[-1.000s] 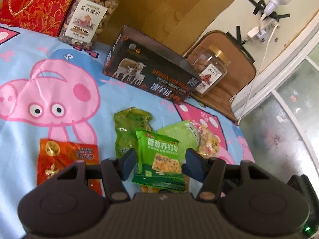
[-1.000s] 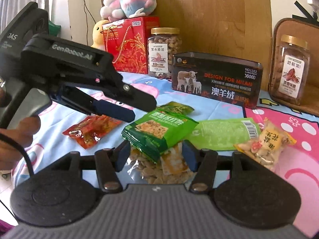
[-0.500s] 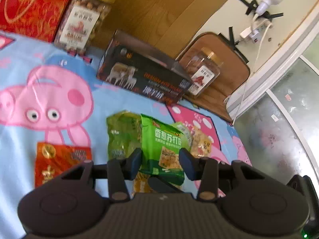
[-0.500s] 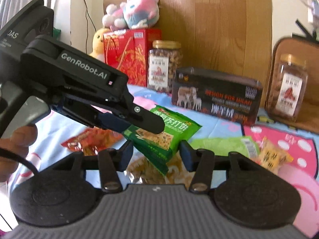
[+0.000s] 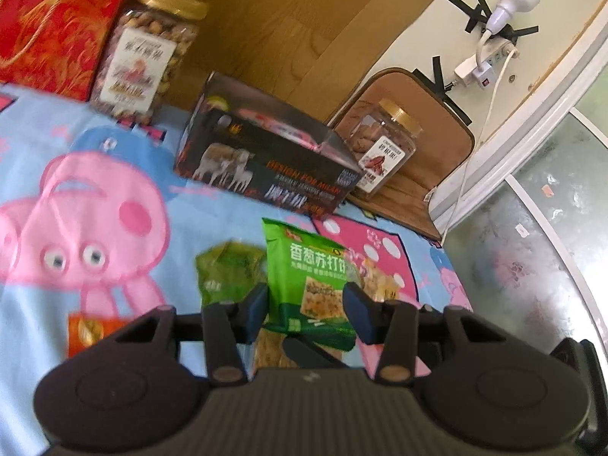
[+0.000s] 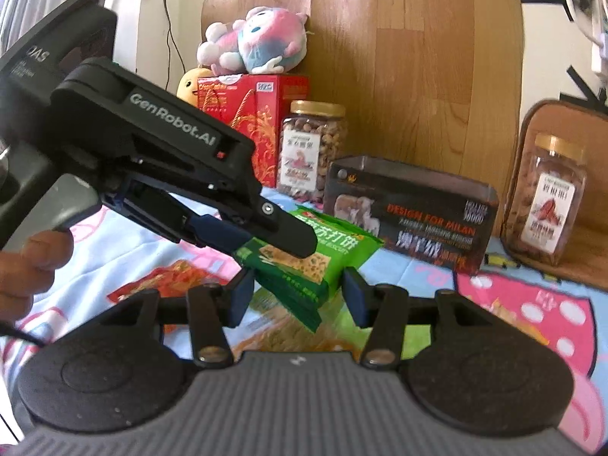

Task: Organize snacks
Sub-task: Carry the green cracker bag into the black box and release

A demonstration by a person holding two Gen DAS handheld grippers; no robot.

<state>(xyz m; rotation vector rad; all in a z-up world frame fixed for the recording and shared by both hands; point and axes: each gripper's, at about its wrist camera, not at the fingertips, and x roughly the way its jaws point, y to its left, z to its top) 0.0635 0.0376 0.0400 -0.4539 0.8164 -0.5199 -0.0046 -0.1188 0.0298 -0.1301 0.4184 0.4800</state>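
Between the blue fingers of the left hand-held gripper (image 5: pixel 306 309), in the left wrist view, a green cracker packet (image 5: pixel 307 285) stands upright, raised above the cartoon-pig cloth (image 5: pixel 87 205). Both pads press on its lower sides, though the jaws are easing apart slightly. Under it lie a darker green pouch (image 5: pixel 228 273), a red sachet (image 5: pixel 89 332) and a pale snack bag (image 5: pixel 380 283). Farther back stand a dark box (image 5: pixel 266 167), a nut jar (image 5: pixel 146 53) beside a red gift box (image 5: pixel 57 22), and a second jar (image 5: pixel 383 144).

Seen from the right wrist view, the left hand-held gripper (image 6: pixel 273 239) reaches in from the left, held by a hand (image 6: pixel 26 266), clamping the cracker packet (image 6: pixel 311 262) off the cloth (image 6: pixel 524 304). The right hand-held gripper (image 6: pixel 296 296) sits about half open just below the packet's lower edge; its pads appear not to touch it. A plush toy (image 6: pixel 254 41) sits on the red gift box (image 6: pixel 262 114).
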